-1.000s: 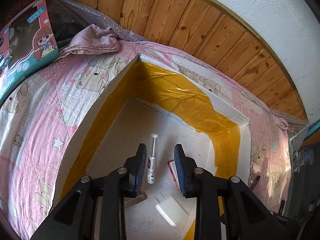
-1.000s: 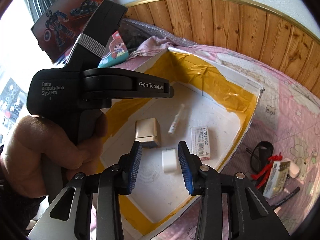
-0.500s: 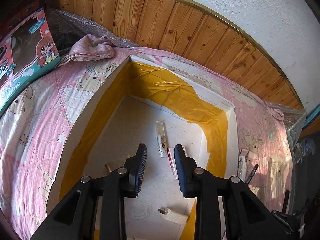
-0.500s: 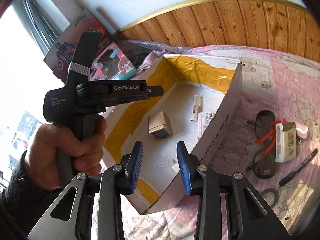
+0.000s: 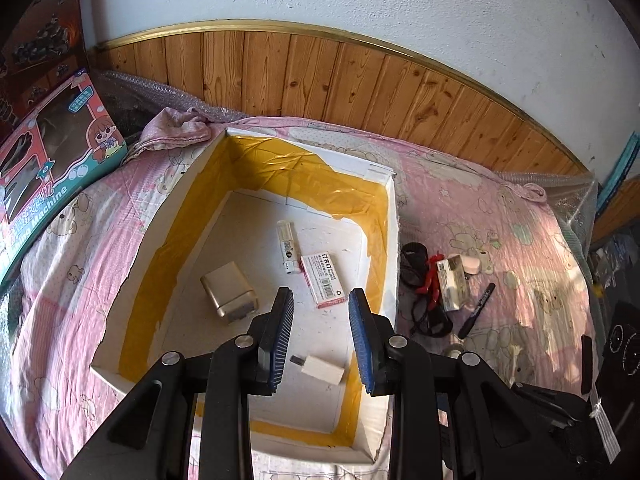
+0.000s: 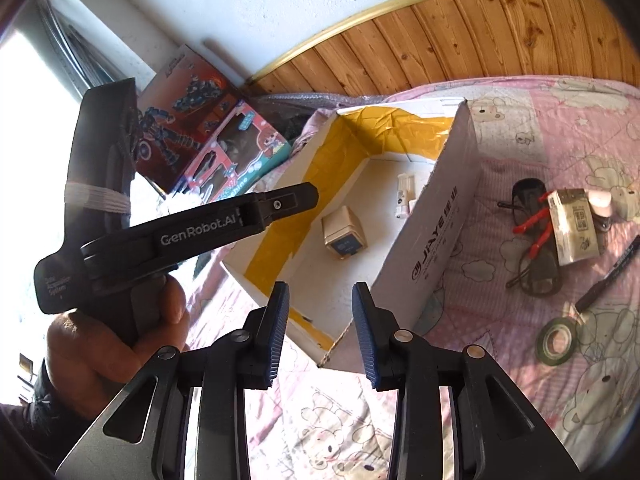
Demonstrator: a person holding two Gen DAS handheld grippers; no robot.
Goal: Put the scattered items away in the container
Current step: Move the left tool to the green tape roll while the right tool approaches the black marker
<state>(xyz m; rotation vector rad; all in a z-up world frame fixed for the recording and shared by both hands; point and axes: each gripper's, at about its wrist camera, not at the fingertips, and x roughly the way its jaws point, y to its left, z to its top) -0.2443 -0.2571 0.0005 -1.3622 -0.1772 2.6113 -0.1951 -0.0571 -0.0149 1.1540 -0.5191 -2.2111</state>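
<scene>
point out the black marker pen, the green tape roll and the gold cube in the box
black marker pen (image 6: 608, 276), right wrist view, mid-barrel
green tape roll (image 6: 542, 343), right wrist view, left side of its ring
gold cube (image 5: 226, 286), left wrist view, top face

Counted: items in and beside one box

One white cardboard box lined with yellow tape (image 5: 394, 216) holds four items: one beige cube (image 5: 229, 291), one white tube (image 5: 289, 245), one flat pink-edged packet (image 5: 322, 278), one white plug adapter (image 5: 322, 369). Outside lie one pair of dark glasses (image 6: 532, 236), one black marker pen (image 6: 608, 277), one green tape roll (image 6: 558, 340).

Box (image 5: 394, 240) on the bed (image 5: 500, 216) — glasses (image 5: 416, 280), marker (image 5: 478, 310) (and tape (image 6: 558, 340)) just right of it.
</scene>
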